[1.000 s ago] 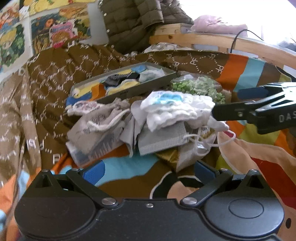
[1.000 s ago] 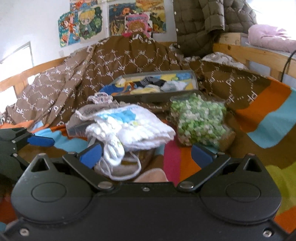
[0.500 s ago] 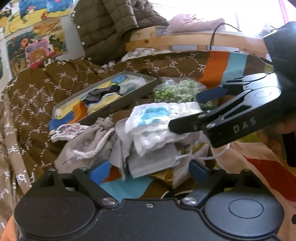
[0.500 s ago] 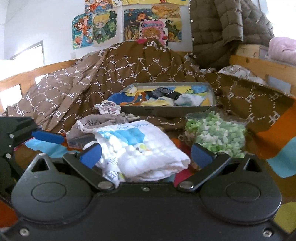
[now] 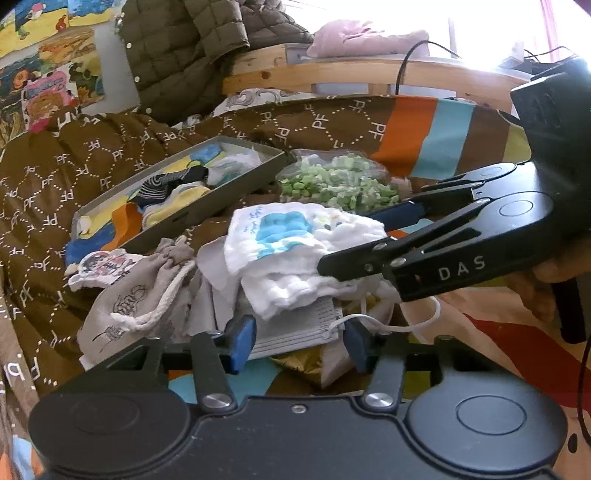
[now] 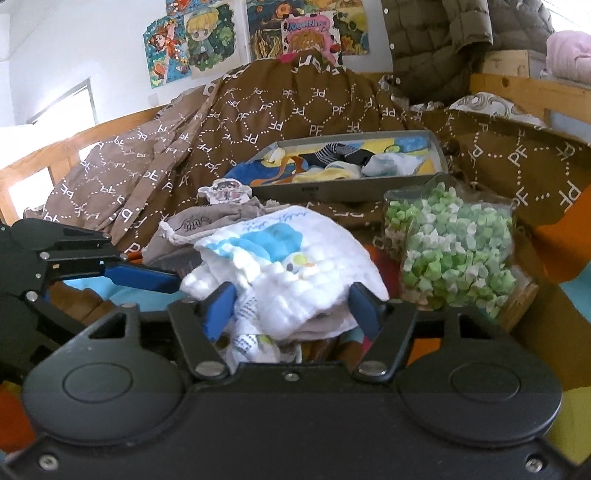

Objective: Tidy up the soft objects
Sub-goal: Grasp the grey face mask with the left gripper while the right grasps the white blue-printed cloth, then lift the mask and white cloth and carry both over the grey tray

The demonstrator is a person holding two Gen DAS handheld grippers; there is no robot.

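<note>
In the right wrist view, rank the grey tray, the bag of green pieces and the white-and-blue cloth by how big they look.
1. White-and-blue cloth, though it lies nearest the camera, between the right gripper fingers.
2. Bag of green pieces and grey tray look about alike; the tray sits farther back, so no ranking.

Olive quilted jacket (image 6: 443, 40) hangs beside cartoon posters (image 6: 255, 33) on the wall; wooden bed rail (image 5: 369, 74) carries a black cable (image 5: 410, 59)

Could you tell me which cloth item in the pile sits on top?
The white muslin cloth with the blue print; the grey drawstring pouch and grey mask lie lower.
</note>
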